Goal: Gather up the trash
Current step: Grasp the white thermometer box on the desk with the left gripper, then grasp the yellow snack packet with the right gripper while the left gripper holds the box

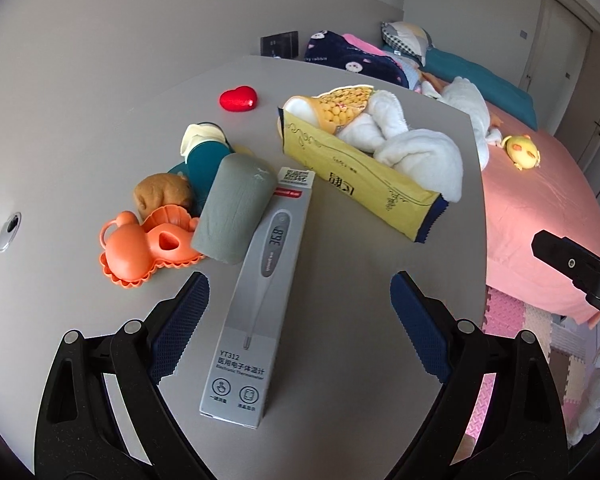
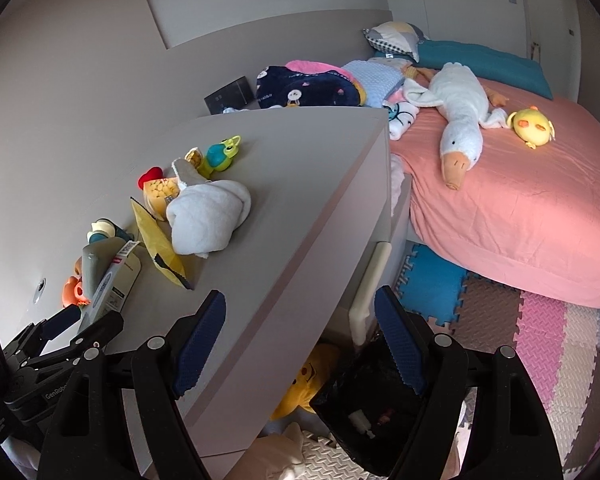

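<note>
A long grey thermometer box (image 1: 260,300) lies flat on the grey table (image 1: 360,280), pointing away from me. My left gripper (image 1: 300,284) is open wide, with a blue pad on either side of the box's near half and a gap on both sides. Further back lie a yellow snack bag (image 1: 360,184) and a corn-print packet (image 1: 344,108), with a white towel (image 1: 412,140) bunched on them. My right gripper (image 2: 300,296) hangs open with nothing in it, above the table's front edge (image 2: 300,280). Below it stands a black-lined bin (image 2: 380,400) on the floor.
Left of the box are a grey cloth roll (image 1: 236,208), an orange toy (image 1: 140,248), a brown toy (image 1: 160,196) and a red heart (image 1: 239,99). A pink bed (image 2: 520,208) with a goose plush (image 2: 460,120) stands to the right. Foam mats (image 2: 540,340) cover the floor.
</note>
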